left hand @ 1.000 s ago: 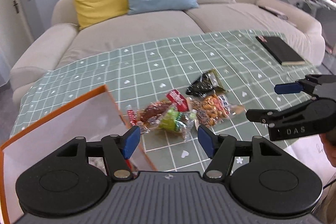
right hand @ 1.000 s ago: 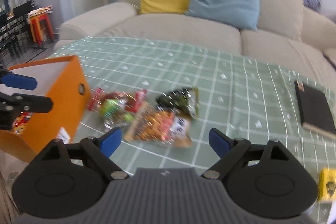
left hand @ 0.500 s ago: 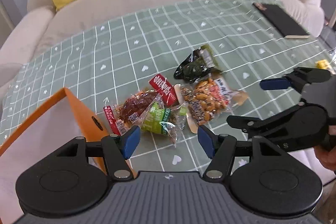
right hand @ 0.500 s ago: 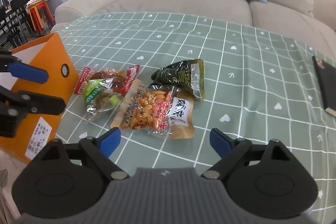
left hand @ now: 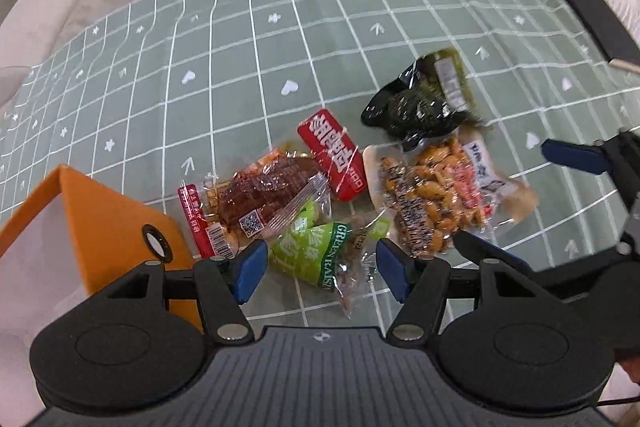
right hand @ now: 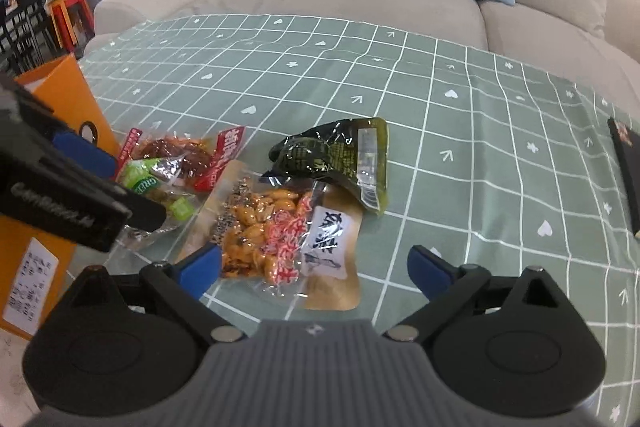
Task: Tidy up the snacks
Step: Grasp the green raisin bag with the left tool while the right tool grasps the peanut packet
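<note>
Now: both claws open over the snack pile, nothing gripped.
Left claw (left hand: 318, 269) straddles the green raisin packet (left hand: 320, 259), long axis running away from the claw; orange box (left hand: 100, 223) just to its left. Right claw (right hand: 316, 267), jaws just opened wider, frames the peanut bag (right hand: 280, 231), empty between pads. Dark green packet (right hand: 340, 159) lies just beyond it on the surface (right hand: 460, 131). Likely left takes the raisins, since it's nearer the box.

Left gripper (left hand: 318, 269) is pointing steeply downward, jaws standing apart, pads pressing on nothing. Right gripper (right hand: 314, 269) is angling down less steeply, its jaws having just been opening, now spread wide and gripping nothing. Both are hanging side by side, near each other.
</note>
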The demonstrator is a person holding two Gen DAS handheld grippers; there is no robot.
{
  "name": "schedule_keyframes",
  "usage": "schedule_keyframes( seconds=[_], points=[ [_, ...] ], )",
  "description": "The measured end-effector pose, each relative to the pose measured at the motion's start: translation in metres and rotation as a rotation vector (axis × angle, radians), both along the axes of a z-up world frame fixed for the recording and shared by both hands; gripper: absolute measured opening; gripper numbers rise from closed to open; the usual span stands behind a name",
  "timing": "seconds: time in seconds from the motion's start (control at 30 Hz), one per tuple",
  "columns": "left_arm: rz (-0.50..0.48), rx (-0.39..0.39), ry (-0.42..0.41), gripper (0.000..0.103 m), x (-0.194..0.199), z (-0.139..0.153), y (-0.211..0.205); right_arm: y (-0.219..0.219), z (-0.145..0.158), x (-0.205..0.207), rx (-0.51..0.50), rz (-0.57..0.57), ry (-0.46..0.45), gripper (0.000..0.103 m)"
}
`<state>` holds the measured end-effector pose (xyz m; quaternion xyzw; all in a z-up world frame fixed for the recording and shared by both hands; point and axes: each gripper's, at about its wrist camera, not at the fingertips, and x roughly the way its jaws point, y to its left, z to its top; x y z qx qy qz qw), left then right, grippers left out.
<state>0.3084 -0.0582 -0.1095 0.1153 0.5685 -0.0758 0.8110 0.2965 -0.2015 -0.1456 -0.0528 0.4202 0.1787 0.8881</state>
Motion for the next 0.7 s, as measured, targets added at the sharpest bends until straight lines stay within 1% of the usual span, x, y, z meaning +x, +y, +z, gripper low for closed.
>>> schedule_keyframes(
  seconds=[0.03,0.17,0.27,0.33,0.43,0.57,0.7],
  points=[
    [-0.001,0.006,0.006,0.077,0.001,-0.003,-0.001,0.001,0.0,0.0,-0.001,0.007,0.0,0.096],
    [-0.001,0.01,0.008,0.078,0.004,-0.008,-0.005,0.002,-0.001,-0.002,-0.015,0.033,-0.016,0.097],
    [-0.012,-0.004,0.015,0.073,0.004,-0.009,-0.004,0.003,-0.003,-0.001,-0.015,0.038,-0.019,0.097],
    [-0.03,-0.001,0.017,0.067,0.003,-0.008,-0.004,0.004,-0.004,0.002,-0.005,0.04,-0.015,0.099],
    [-0.009,-0.033,0.027,0.063,0.001,-0.006,0.002,0.009,-0.007,0.007,-0.002,0.045,-0.015,0.099],
    [0.035,-0.086,0.039,0.061,-0.004,-0.003,0.011,0.016,-0.015,0.014,-0.016,0.064,-0.008,0.099],
    [0.04,-0.125,0.043,0.06,-0.012,-0.001,0.009,0.018,-0.02,0.018,0.008,0.085,0.006,0.099]
  ],
)
